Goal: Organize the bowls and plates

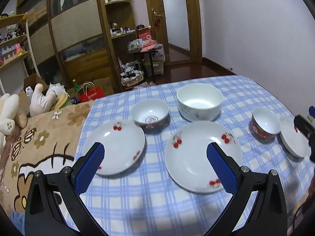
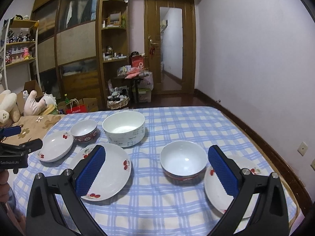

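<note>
Three cherry-printed plates and three bowls lie spread over the blue checked cloth [image 2: 177,122]. The small plate [image 1: 116,147] is at the cloth's left edge with a dark-sided bowl [image 1: 150,114] touching its far rim. The big plate [image 1: 202,157] sits mid-cloth in front of the tall white bowl [image 1: 199,101]. The red-banded bowl [image 2: 184,160] and the third plate [image 2: 222,188] are near the right edge, seemingly touching.

The left gripper [image 1: 155,167] hangs above the near part of the cloth with fingers spread wide, holding nothing. The right gripper [image 2: 157,169] does likewise, empty, its gap framing the red-banded bowl.

All of it looks like glazed ceramic: stiff, smooth, likely slippery against the ribbed blue pads, and chippable if knocked together. A plate probably needs a pinch across its raised rim (the soft cloth may let a finger slip beneath), a bowl one finger inside the wall and one outside. The tall bowl is likely heaviest.

The third plate is partly hidden behind a finger, and motion blurs the left view.
</note>
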`<act>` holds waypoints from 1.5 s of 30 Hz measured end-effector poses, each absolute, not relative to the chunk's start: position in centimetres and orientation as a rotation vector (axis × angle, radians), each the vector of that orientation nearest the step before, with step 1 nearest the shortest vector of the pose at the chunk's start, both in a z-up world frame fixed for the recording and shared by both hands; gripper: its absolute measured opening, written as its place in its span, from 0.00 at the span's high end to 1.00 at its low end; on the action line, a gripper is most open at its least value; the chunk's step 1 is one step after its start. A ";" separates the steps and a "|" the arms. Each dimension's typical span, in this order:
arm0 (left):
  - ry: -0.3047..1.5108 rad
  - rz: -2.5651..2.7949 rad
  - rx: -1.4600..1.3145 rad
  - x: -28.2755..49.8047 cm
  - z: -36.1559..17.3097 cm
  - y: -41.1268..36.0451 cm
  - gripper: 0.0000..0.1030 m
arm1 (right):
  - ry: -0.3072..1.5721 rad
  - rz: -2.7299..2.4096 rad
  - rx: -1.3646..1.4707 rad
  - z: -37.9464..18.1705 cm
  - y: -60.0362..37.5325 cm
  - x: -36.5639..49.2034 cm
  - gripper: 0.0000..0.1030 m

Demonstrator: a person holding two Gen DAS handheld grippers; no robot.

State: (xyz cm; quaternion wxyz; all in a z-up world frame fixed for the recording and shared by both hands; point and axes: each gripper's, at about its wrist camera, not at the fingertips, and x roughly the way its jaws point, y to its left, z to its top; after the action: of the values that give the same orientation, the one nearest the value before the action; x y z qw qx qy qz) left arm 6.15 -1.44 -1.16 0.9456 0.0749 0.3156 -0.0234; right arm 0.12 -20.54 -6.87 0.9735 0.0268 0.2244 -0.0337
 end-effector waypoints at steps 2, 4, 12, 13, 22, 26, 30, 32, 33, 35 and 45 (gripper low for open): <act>0.641 -0.035 0.146 7.1 -1.2 -1.5 0.01 | 0.468 -0.056 0.049 -7.3 -20.1 1.0 0.00; 0.657 -0.045 0.129 8.0 -1.4 -1.5 0.01 | 0.481 -0.044 0.042 -7.7 -19.6 1.8 0.00; 0.730 -0.059 0.125 11.1 -3.0 -1.7 0.01 | 0.541 0.001 0.019 -9.4 -17.8 5.5 0.00; 0.742 -0.064 0.119 11.4 -3.2 -1.7 0.01 | 0.549 0.002 0.016 -9.7 -17.5 5.9 0.00; 0.854 -0.069 0.101 13.9 -6.1 -1.2 0.01 | 0.592 0.036 -0.011 -11.7 -15.9 8.5 0.00; 0.897 -0.084 0.094 14.6 -7.3 -1.2 0.01 | 0.611 0.048 -0.024 -12.4 -15.6 9.3 0.00; 0.950 -0.114 0.054 15.1 -8.0 -0.9 0.01 | 0.629 0.060 -0.032 -13.1 -15.2 9.8 0.00; 0.961 -0.127 0.043 15.3 -8.3 -0.9 0.01 | 0.639 0.071 -0.024 -13.3 -15.0 10.0 0.02; 0.969 -0.134 0.039 15.4 -8.5 -0.9 0.01 | 0.643 0.079 -0.017 -13.4 -15.0 10.0 0.02; 0.987 -0.147 0.032 15.5 -8.9 -0.9 0.01 | 0.650 0.090 -0.007 -13.6 -14.7 10.2 0.03; 1.026 -0.153 0.044 16.0 -10.1 -0.9 0.04 | 0.712 0.115 -0.049 -15.6 -13.8 11.2 0.30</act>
State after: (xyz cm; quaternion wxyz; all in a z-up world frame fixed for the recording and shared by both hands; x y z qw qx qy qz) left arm 16.02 -0.90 -10.14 0.8682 0.0213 0.4904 -0.0732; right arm 11.19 -13.77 -15.60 0.9354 -0.0238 0.3482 0.0561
